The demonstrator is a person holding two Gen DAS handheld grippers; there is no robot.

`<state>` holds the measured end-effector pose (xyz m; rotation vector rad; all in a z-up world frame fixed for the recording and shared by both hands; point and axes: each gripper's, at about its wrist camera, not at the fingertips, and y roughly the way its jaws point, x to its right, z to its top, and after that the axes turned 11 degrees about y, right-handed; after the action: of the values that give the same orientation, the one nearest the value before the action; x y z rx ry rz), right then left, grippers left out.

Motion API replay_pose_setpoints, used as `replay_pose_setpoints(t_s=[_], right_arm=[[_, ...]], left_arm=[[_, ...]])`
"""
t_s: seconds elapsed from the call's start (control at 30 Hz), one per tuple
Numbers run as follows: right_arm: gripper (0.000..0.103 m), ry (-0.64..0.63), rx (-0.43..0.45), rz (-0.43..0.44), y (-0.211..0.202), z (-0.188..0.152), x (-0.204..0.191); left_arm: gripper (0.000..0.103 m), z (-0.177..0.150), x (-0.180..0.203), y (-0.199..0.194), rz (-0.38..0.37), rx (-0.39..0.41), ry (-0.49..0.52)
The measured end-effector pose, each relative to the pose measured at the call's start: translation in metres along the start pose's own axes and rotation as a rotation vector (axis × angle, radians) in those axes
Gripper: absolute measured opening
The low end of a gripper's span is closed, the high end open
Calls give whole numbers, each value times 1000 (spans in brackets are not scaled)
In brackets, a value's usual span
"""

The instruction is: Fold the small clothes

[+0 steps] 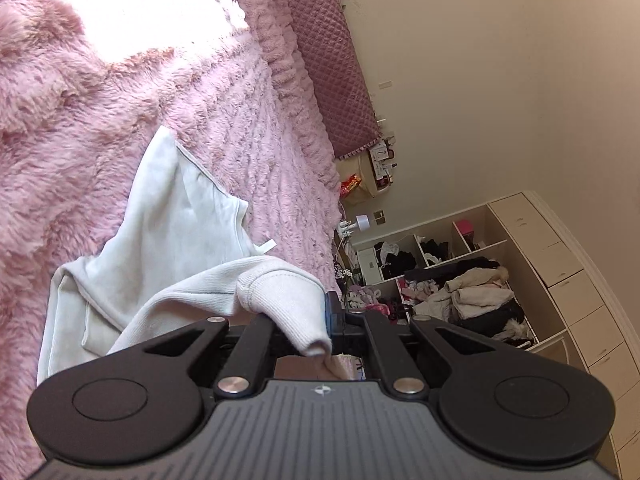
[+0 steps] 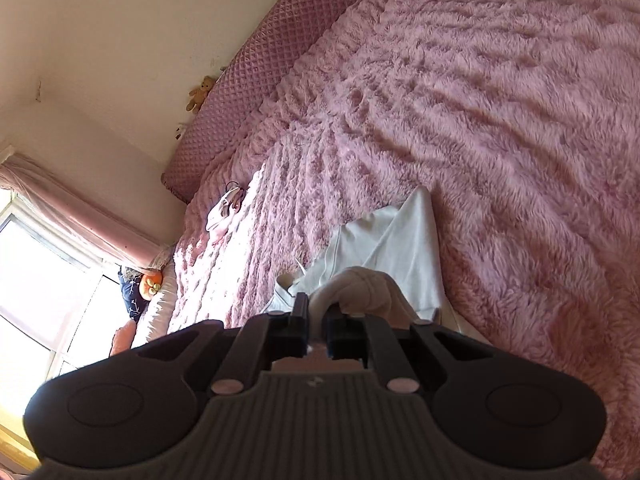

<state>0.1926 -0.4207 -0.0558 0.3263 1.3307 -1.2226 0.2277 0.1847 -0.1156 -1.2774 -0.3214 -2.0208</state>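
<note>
Left wrist view: both claws, left claw [image 1: 298,322] and right claw [image 2: 318,320], pinch the white garment [image 1: 168,240]; shelf cubbies [image 1: 440,264] hold heaped clothes.

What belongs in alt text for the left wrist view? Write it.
The left gripper is shut on the ribbed edge of a white garment lying on a fluffy pink blanket. Cluttered shelves stand against the wall beyond.

Left tool [image 1: 304,320] and right tool [image 2: 318,320]: black linkage arms, silver pivot rivets, round black side discs, ribbed grey housing with small white emblem, blue finger pads [image 1: 331,312].
</note>
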Motion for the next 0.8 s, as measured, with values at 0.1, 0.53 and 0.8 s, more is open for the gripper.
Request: replay_pose_setpoints(t_s=[0.1,0.53,0.8], right_arm=[[3,-14,6,-39,51,24,1],[6,-7,-11,-220,207,64,43],[52,7,40,-112,156,69,41]], left_arm=[[5,21,-15,35,27,-4,7],[16,50,-99,114,226,-119,-78],[55,81,-60,61,246,-99,33]])
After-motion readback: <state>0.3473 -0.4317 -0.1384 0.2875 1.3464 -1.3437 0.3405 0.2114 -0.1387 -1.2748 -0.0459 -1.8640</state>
